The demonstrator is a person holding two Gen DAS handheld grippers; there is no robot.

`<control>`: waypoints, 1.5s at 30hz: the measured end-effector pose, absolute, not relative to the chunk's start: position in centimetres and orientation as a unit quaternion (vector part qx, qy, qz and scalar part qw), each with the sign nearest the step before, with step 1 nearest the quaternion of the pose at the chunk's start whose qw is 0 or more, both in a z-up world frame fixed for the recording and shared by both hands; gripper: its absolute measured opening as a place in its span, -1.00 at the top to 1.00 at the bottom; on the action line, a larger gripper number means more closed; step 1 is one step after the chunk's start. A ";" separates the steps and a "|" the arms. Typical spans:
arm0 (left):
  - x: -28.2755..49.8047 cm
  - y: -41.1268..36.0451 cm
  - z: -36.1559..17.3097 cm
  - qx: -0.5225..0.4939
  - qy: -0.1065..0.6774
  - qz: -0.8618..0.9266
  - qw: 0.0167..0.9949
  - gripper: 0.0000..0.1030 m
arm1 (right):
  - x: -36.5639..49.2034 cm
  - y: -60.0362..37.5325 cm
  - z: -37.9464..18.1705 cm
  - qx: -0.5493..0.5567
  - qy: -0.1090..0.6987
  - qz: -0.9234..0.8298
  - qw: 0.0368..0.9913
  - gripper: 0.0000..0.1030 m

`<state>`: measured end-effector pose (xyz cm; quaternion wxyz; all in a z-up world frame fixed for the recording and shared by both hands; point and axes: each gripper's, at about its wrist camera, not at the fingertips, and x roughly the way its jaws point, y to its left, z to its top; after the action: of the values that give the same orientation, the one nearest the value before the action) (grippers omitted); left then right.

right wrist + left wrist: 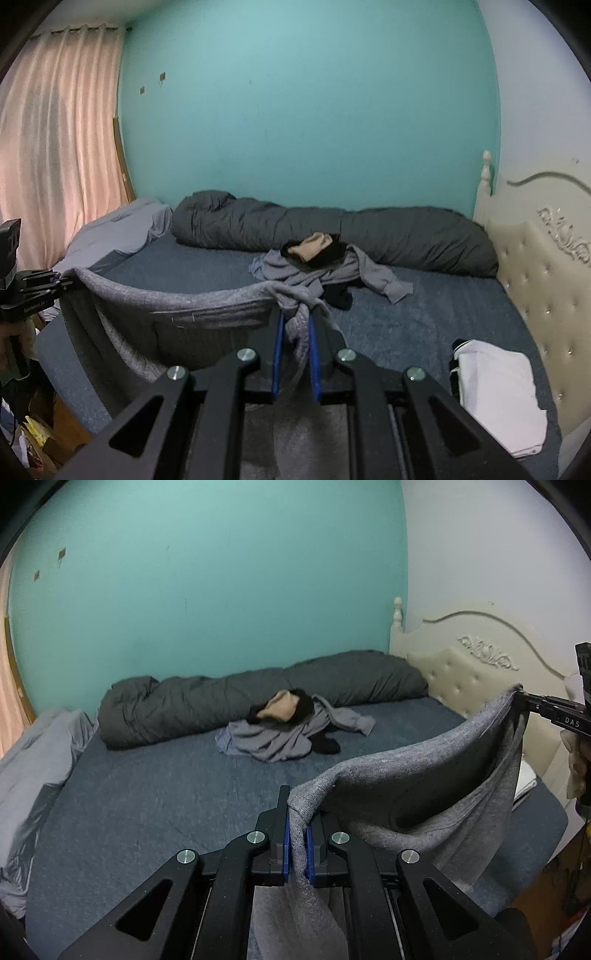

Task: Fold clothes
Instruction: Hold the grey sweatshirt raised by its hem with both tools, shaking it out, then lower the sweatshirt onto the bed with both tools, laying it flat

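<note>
A grey knit garment [424, 771] hangs in the air above the blue bed, stretched between both grippers. My left gripper [298, 814] is shut on one top corner of it, cloth pinched between the blue pads. My right gripper [297, 314] is shut on the other corner, with bunched fabric between its pads. In the left wrist view the right gripper [522, 698] shows at the far right, holding the cloth's edge. The left gripper [62, 282] shows at the left edge of the right wrist view. The garment [166, 317] sags between them.
A heap of grey, black and tan clothes [291, 727] lies mid-bed in front of a rolled dark grey duvet [207, 701]. A folded white garment [495, 391] rests near the cream tufted headboard [543, 295]. Pink curtains [59, 140] hang left; a light grey sheet [33, 760] bunches there.
</note>
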<state>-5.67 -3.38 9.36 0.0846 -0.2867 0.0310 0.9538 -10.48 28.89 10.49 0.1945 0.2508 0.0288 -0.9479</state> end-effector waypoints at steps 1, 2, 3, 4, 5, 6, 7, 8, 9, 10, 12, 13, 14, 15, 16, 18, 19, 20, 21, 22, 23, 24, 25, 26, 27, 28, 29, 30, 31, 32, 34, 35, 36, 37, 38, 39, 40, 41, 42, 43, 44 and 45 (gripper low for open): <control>-6.6 -3.4 8.6 -0.292 0.030 0.952 0.084 0.88 | -11.3 28.8 9.9 0.256 0.027 -0.947 0.194 0.78; -7.5 -3.5 7.8 -0.298 0.028 0.951 0.083 0.88 | -12.2 28.6 9.4 0.261 0.026 -0.945 0.194 0.78; -8.6 -3.6 7.0 -0.304 0.027 0.949 0.083 0.88 | -13.1 28.6 8.7 0.266 0.023 -0.944 0.194 0.78; -9.8 -3.7 6.1 -0.311 0.026 0.946 0.083 0.88 | -14.3 28.5 8.0 0.271 0.021 -0.943 0.194 0.78; -10.9 -3.8 5.3 -0.317 0.026 0.944 0.083 0.88 | -15.6 28.3 7.1 0.278 0.019 -0.941 0.194 0.78; -12.2 -4.0 4.4 -0.323 0.025 0.942 0.082 0.88 | -16.7 28.2 6.4 0.283 0.019 -0.939 0.193 0.77; -13.5 -4.1 3.6 -0.329 0.023 0.940 0.082 0.88 | -17.8 28.1 5.7 0.288 0.018 -0.938 0.193 0.78; -14.9 -4.2 2.6 -0.336 0.020 0.938 0.082 0.88 | -19.0 28.0 4.9 0.293 0.018 -0.936 0.192 0.77; -16.1 -4.4 1.9 -0.340 0.019 0.937 0.082 0.88 | -20.1 27.9 4.2 0.298 0.018 -0.935 0.191 0.78; -17.3 -4.5 1.3 -0.343 0.017 0.936 0.083 0.88 | -21.2 27.8 3.5 0.303 0.017 -0.933 0.191 0.78; -19.8 -4.7 -0.2 -0.351 0.012 0.932 0.086 0.88 | -23.5 27.7 2.1 0.312 0.016 -0.931 0.188 0.78; -21.2 -4.8 -1.0 -0.356 0.012 0.930 0.087 0.88 | -25.0 27.7 1.3 0.318 0.015 -0.930 0.185 0.77; -22.4 -4.8 -1.7 -0.360 0.011 0.929 0.088 0.88 | -26.4 27.7 0.4 0.324 0.014 -0.928 0.182 0.78; -23.6 -4.8 -2.3 -0.365 0.010 0.927 0.088 0.88 | -27.3 27.7 -0.1 0.327 0.013 -0.927 0.180 0.78; -25.2 -4.9 -3.2 -0.370 0.009 0.925 0.088 0.88 | -29.0 27.6 -0.9 0.333 0.011 -0.926 0.177 0.78; -27.4 -5.2 -4.2 -0.377 0.006 0.922 0.089 0.88 | -31.1 27.5 -1.9 0.339 0.009 -0.925 0.173 0.78; -28.7 -5.3 -4.8 -0.380 0.004 0.921 0.089 0.88 | -32.4 27.3 -2.5 0.343 0.010 -0.924 0.170 0.78; -30.0 -5.4 -5.3 -0.384 0.005 0.919 0.088 0.88 | -33.8 27.2 -3.1 0.346 0.010 -0.923 0.169 0.78; -31.3 -5.6 -5.9 -0.387 0.004 0.918 0.086 0.88 | -34.8 27.1 -3.6 0.348 0.010 -0.923 0.166 0.78; -32.5 -5.8 -6.4 -0.391 0.000 0.917 0.085 0.88 | -35.9 27.0 -4.0 0.349 0.010 -0.923 0.162 0.78; -33.6 -6.0 -6.9 -0.393 -0.005 0.916 0.083 0.88 | -36.9 26.8 -4.4 0.350 0.009 -0.923 0.159 0.78; -34.7 -6.2 -7.4 -0.397 -0.009 0.914 0.081 0.88 | -37.9 26.7 -4.9 0.351 0.007 -0.923 0.156 0.78; -35.9 -6.4 -8.1 -0.401 -0.011 0.913 0.078 0.88 | -39.0 26.4 -5.4 0.352 0.008 -0.923 0.153 0.78; -37.1 -6.5 -8.8 -0.405 -0.012 0.911 0.076 0.88 | -40.1 26.2 -6.0 0.353 0.009 -0.924 0.150 0.77; -38.2 -6.7 -9.5 -0.409 -0.014 0.909 0.073 0.88 | -40.9 25.8 -6.4 0.355 0.011 -0.923 0.149 0.78; -39.2 -6.8 -10.3 -0.414 -0.013 0.908 0.070 0.88 | -41.9 25.4 -7.0 0.359 0.014 -0.922 0.147 0.78; -40.1 -6.9 -11.0 -0.418 -0.012 0.906 0.068 0.88 | -42.8 25.0 -7.7 0.361 0.017 -0.921 0.145 0.78; -40.7 -7.1 -11.7 -0.422 -0.012 0.904 0.065 0.88 | -43.7 24.6 -8.5 0.364 0.019 -0.920 0.144 0.78; -41.6 -7.2 -12.8 -0.429 -0.011 0.901 0.063 0.88 | -44.5 24.3 -9.2 0.368 0.020 -0.919 0.143 0.78; -42.6 -7.4 -13.8 -0.435 -0.009 0.898 0.061 0.88 | -45.3 24.0 -10.2 0.373 0.021 -0.917 0.141 0.78; -44.2 -7.6 -15.9 -0.449 -0.004 0.892 0.059 0.88 | -46.8 23.5 -12.1 0.384 0.019 -0.913 0.138 0.78; -45.0 -7.8 -17.0 -0.456 -0.001 0.888 0.058 0.88 | -47.6 23.4 -13.2 0.390 0.016 -0.911 0.136 0.78; -45.8 -8.0 -18.0 -0.462 0.000 0.885 0.057 0.88 | -48.3 23.1 -14.1 0.394 0.017 -0.909 0.135 0.78; -46.5 -8.3 -18.9 -0.467 -0.005 0.883 0.055 0.88 | -49.0 22.9 -15.1 0.398 0.017 -0.907 0.134 0.78; -47.2 -8.6 -19.7 -0.469 -0.010 0.881 0.053 0.88 | -49.7 22.7 -16.1 0.402 0.018 -0.906 0.133 0.78; -47.9 -8.8 -20.6 -0.474 -0.014 0.879 0.053 0.88 | -50.4 22.6 -17.0 0.407 0.020 -0.904 0.131 0.78; -48.4 -8.9 -21.2 -0.477 -0.013 0.877 0.053 0.88 | -51.0 22.5 -17.9 0.412 0.020 -0.902 0.128 0.78; -48.9 -8.9 -21.9 -0.480 -0.011 0.876 0.053 0.88 | -51.7 22.5 -18.9 0.419 0.016 -0.899 0.125 0.78; -49.4 -8.8 -22.6 -0.483 -0.009 0.874 0.053 0.88 | -52.4 22.5 -19.9 0.425 0.012 -0.897 0.122 0.77; -49.8 -8.7 -23.6 -0.487 -0.007 0.872 0.051 0.88 | -52.8 22.4 -20.7 0.433 0.009 -0.894 0.118 0.77; -50.1 -8.5 -24.4 -0.490 -0.004 0.870 0.050 0.88 | -53.4 22.4 -21.8 0.446 0.006 -0.888 0.111 0.76; -50.3 -8.3 -25.2 -0.494 -0.002 0.868 0.049 0.88 | -54.0 22.3 -22.9 0.458 0.002 -0.883 0.103 0.75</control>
<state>-50.33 -8.32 -25.18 0.0487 -0.4936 -0.0020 0.8683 -53.98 22.35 -22.90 0.1026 0.4580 0.0017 -0.8830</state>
